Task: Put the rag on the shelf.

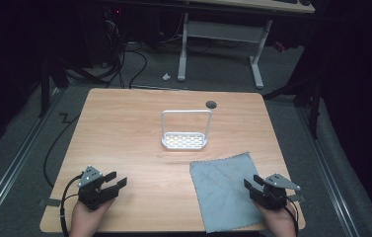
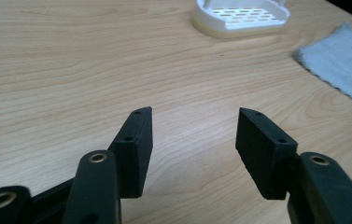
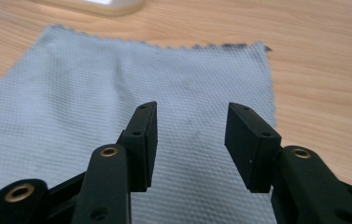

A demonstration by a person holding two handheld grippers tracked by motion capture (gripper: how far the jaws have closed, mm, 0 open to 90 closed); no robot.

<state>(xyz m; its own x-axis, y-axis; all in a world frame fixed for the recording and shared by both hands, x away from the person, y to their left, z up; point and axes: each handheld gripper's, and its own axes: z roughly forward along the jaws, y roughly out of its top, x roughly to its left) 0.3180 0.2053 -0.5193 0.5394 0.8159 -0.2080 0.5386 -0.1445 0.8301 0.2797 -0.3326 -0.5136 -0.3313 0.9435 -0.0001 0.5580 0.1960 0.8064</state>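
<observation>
On the tabletop [image 1: 124,128], near its front left corner: my left gripper [image 1: 116,181], jaws spread wide with nothing between them, over bare wood. From its own camera, the same gripper [image 2: 194,135] points across the wood grain toward the white rack and the cloth's edge.

At the front right corner: my right gripper [image 1: 251,183], jaws likewise spread and empty, over the right border of the grey cloth [image 1: 223,190]. In the right gripper view, this gripper [image 3: 190,140] hangs above the cloth's woven surface [image 3: 71,102]; I cannot tell whether the jaw tips touch the fabric.

Grey cloth: lying flat, one item, reaching from the middle of the right half to the front edge, which it overhangs slightly. Edges pinked.

White drainer rack [image 1: 184,140]: one item, at the centre of the tabletop, perforated base, tall wire-like handle loop standing upright. Just apart from the cloth's far corner.

Dark round cable hole [image 1: 211,104]: near the far edge, right of centre.
</observation>
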